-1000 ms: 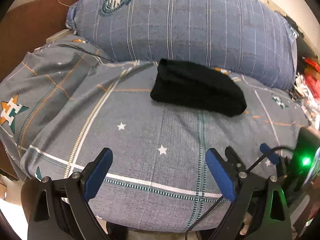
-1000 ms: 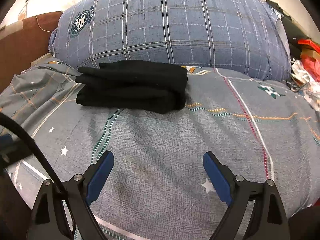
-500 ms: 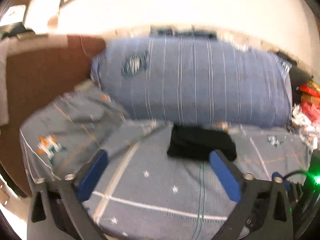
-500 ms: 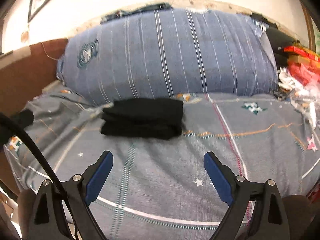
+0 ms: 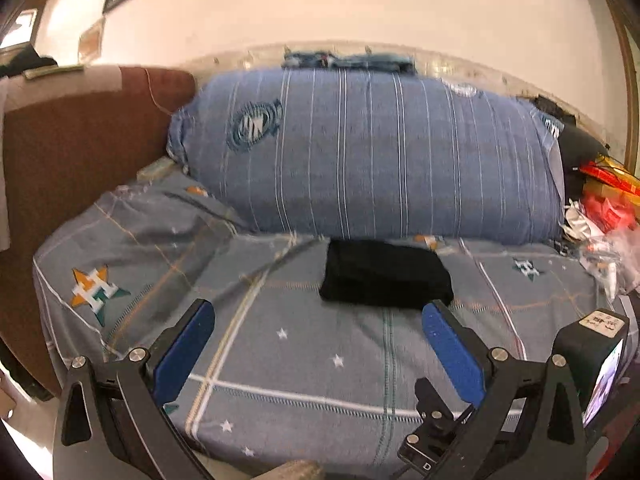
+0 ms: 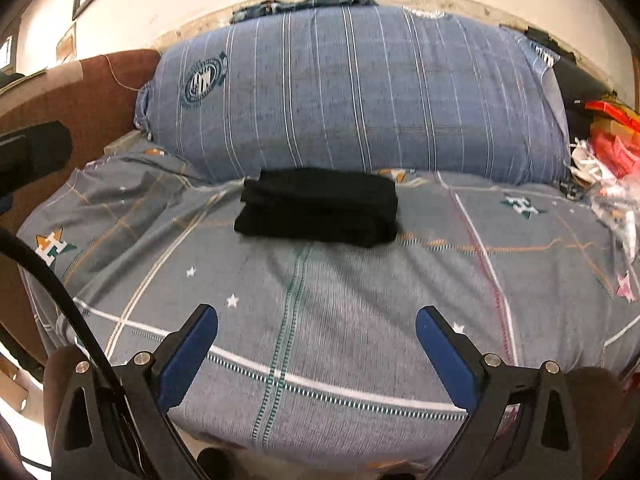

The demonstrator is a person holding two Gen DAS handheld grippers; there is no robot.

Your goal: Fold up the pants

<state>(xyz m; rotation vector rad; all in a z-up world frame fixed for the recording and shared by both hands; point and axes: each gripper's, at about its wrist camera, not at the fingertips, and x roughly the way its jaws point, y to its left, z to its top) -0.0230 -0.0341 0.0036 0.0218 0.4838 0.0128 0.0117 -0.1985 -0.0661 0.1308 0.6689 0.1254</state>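
The black pants (image 5: 384, 274) lie folded in a compact stack on the grey patterned bedsheet (image 5: 280, 360), just in front of the big blue striped pillow (image 5: 380, 160). They also show in the right wrist view (image 6: 320, 212). My left gripper (image 5: 316, 320) is open and empty, held back near the bed's front edge, well short of the pants. My right gripper (image 6: 316, 324) is open and empty, also back over the front part of the sheet (image 6: 320, 320).
A brown headboard (image 5: 80, 140) stands at the left. Red packets and clutter (image 5: 600, 208) pile at the right of the bed. The right gripper's body with a small screen (image 5: 596, 356) shows at the right in the left wrist view.
Both grippers have pulled back and up from the bed, so the pants look smaller and farther away. The pants have not moved. Both stay open.
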